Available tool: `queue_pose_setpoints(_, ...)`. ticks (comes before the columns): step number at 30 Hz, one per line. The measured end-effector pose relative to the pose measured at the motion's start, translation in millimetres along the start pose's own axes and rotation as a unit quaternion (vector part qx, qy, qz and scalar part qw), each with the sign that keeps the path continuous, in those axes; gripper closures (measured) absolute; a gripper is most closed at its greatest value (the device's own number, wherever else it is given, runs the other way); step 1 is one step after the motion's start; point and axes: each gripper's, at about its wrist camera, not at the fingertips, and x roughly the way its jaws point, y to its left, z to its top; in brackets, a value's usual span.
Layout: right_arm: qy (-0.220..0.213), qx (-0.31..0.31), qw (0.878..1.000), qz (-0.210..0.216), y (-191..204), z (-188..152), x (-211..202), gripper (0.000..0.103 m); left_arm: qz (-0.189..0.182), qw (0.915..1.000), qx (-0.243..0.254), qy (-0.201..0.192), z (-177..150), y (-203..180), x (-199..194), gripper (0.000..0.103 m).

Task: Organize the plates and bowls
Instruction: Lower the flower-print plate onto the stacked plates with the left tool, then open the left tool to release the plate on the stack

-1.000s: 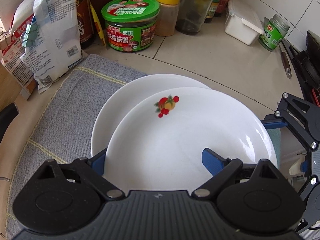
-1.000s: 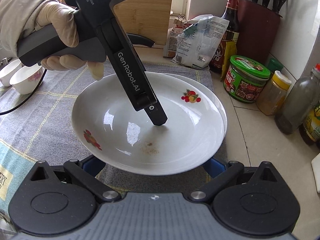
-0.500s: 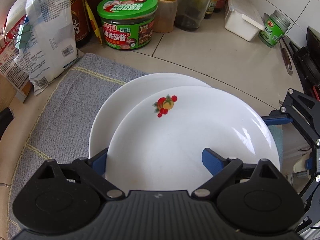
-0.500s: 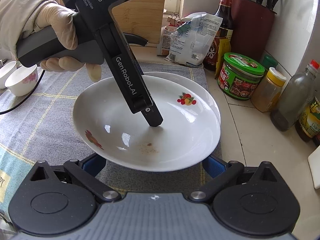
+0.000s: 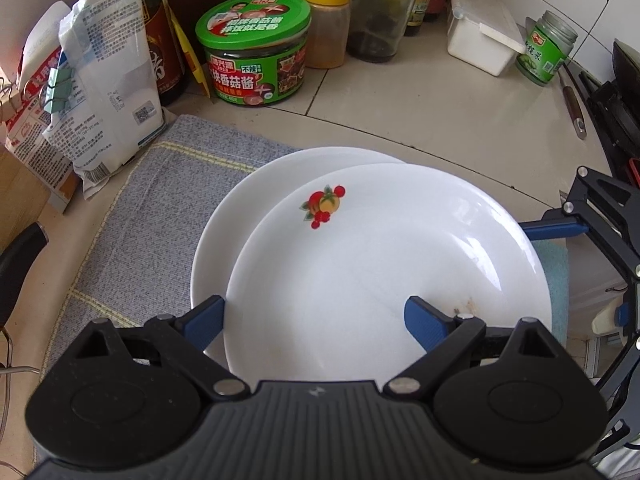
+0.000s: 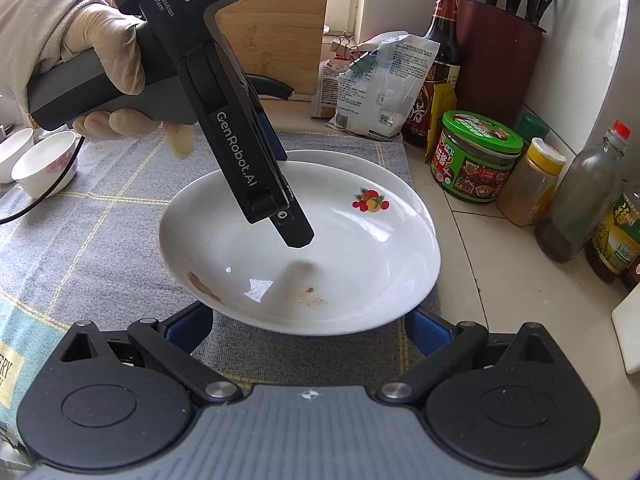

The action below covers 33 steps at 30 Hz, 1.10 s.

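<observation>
The upper plate (image 5: pixel 392 280) lies face up on a lower plate (image 5: pixel 224 240), slid off-centre so the lower one shows as a crescent on the side away from the right gripper (image 6: pixel 306 320). Both rest on a grey cloth (image 5: pixel 140 220) on the surface (image 5: pixel 400 112). Being round, the plate has no long axis. Its fruit motif sits toward the jar (image 5: pixel 256 60) at the back, and its rim nearest the right gripper seems to ride a little above the cloth, so it looks slightly tilted.

Almost nothing has changed over the last second: the two plates keep the same offset, and both sets of jaws stand as wide as before. The one small difference is that the left finger (image 6: pixel 296 232) over the plate's middle now shows a gap above its own shadow, where it earlier looked to be touching. That suggests the plate has been let go and the stack is made but not squared up.

The left gripper (image 5: pixel 314 306), held by a gloved hand (image 6: pixel 100 52), has open jaws straddling the rim, one finger outside and one over the well, gripping nothing. The right jaws are open too, with the fingertips tucked under the near rim. Two bowls (image 6: pixel 48 164) wait well apart at the cloth's far side.
</observation>
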Motion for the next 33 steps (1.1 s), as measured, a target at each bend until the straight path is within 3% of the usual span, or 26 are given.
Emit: queue_pose_setpoints(33,-0.013,0.000,1.000,-0.004,6,-2,-15,0.000,0.004,0.9997,-0.009,-0.023,-13,-7,-18,0.007)
